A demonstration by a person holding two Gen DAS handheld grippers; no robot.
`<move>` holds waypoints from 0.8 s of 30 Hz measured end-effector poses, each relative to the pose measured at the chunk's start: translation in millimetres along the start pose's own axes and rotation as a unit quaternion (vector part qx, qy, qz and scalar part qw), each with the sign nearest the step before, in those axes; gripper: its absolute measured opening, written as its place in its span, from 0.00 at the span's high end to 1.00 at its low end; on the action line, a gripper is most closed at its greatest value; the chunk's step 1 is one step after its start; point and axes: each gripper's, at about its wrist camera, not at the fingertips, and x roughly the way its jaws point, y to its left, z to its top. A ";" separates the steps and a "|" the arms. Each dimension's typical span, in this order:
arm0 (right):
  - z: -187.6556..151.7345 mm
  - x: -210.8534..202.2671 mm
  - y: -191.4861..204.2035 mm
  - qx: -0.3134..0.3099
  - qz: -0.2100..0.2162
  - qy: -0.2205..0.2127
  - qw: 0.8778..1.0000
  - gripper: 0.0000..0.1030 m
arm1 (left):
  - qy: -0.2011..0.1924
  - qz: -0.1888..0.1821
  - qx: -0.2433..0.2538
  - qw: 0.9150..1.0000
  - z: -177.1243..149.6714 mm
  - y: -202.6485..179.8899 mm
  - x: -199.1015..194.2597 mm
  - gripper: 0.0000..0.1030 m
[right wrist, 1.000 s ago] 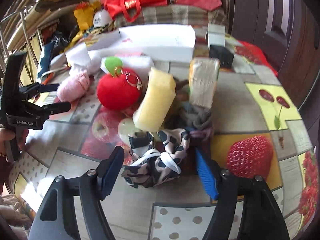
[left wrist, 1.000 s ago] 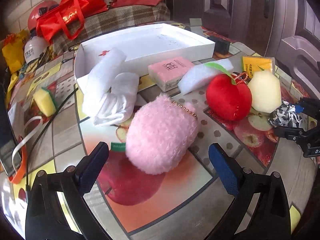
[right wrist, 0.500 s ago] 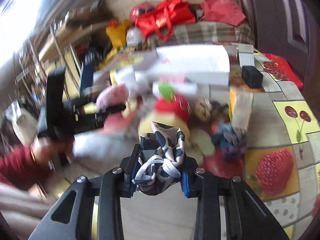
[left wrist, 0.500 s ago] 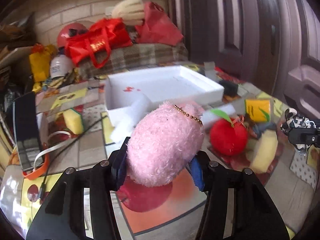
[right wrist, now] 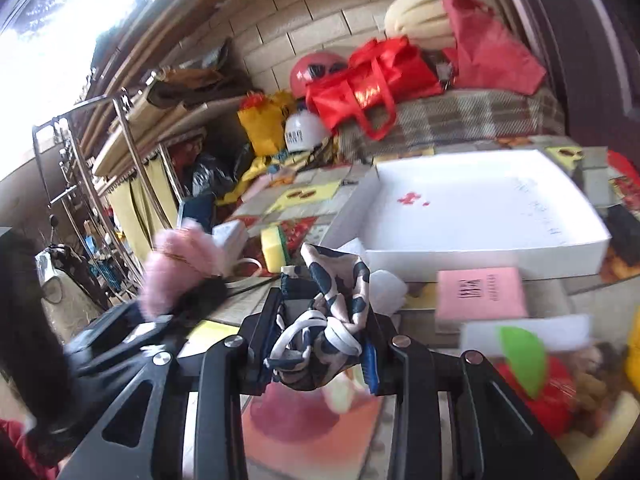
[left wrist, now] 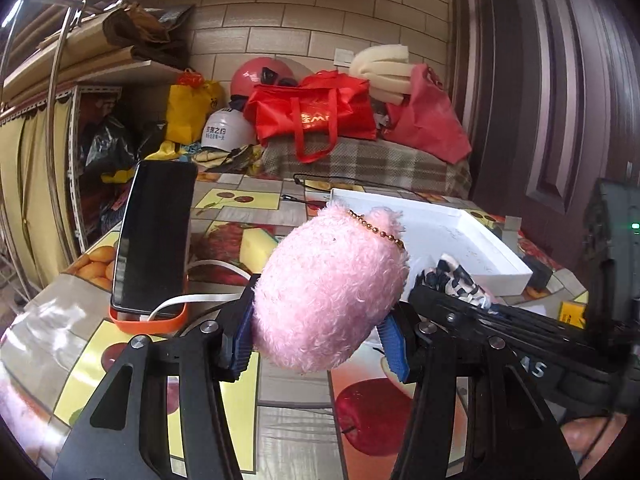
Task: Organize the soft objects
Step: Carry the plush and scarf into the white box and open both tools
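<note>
- Left gripper (left wrist: 320, 340): both blue-padded fingers (left wrist: 241, 340) pressed against the sides of a pink plush toy (left wrist: 328, 288), which is clamped between them and held clear of the table (left wrist: 120, 364). A gold bead chain (left wrist: 376, 228) runs over the toy's far end.
- Right gripper (right wrist: 320, 350): closed on a black-and-white patterned cloth bundle (right wrist: 324, 320) with white elastic loops; the bundle fills the gap between the fingers and rises above them, off the table.
- In the left wrist view the right gripper crosses in from the right, its tip just beside the pink plush toy, the patterned cloth showing at its end.
- White shallow box (right wrist: 480, 216): lies open-topped on the table beyond both grippers, toward the far edge; a small red mark shows on its floor.
- Pink packet (right wrist: 480, 294): flat on the table just in front of the box's near wall.
- Red plush apple (right wrist: 552, 392) with green leaf: at the right of the right wrist view, blurred.
- Yellow sponge (right wrist: 274, 248): on the table left of the box.
- Phone (left wrist: 154, 236): propped upright in an orange stand (left wrist: 148, 322) near the table's left edge, white cable trailing from it.
- Red bag (left wrist: 316, 116): on a plaid-covered surface behind the table's far edge.
</note>
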 end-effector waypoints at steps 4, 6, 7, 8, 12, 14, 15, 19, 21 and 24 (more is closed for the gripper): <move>17.2 6.9 -14.3 -0.002 -0.021 -0.024 0.999 0.67 | 0.003 0.005 0.001 1.000 1.5 -2.1 6.6 0.48; 21.1 -1.5 -28.7 -0.008 -0.048 -0.038 0.998 0.67 | -0.006 0.002 0.022 1.000 2.6 -13.0 8.8 0.48; 22.5 -7.9 -41.4 0.002 -0.061 -0.043 0.997 0.67 | -0.010 -0.001 0.030 0.999 3.1 -19.5 9.7 0.48; 23.5 -11.2 -52.7 0.012 -0.074 -0.046 0.996 0.67 | -0.012 -0.003 0.038 0.999 3.9 -25.9 12.5 0.48; 23.5 -43.3 -94.6 0.026 -0.147 -0.080 0.986 0.67 | -0.020 -0.011 0.050 0.998 10.7 -46.0 30.9 0.48; 22.5 -61.4 -108.5 0.026 -0.181 -0.098 0.978 0.67 | -0.032 -0.012 0.052 0.998 14.8 -53.1 38.6 0.48; 21.4 -68.3 -111.2 0.027 -0.188 -0.104 0.976 0.67 | -0.037 -0.012 0.053 0.998 17.0 -55.9 42.6 0.48; 17.8 -76.0 -105.3 0.010 -0.206 -0.113 0.972 0.66 | -0.047 -0.026 0.060 0.997 23.1 -71.4 58.4 0.48; 20.8 -68.7 -94.2 -0.012 -0.213 -0.117 0.970 0.66 | -0.049 -0.041 0.067 0.996 26.1 -82.5 66.6 0.48; 32.8 -49.9 -86.2 -0.020 -0.225 -0.122 0.966 0.66 | -0.061 -0.051 0.069 0.994 30.6 -98.5 76.6 0.48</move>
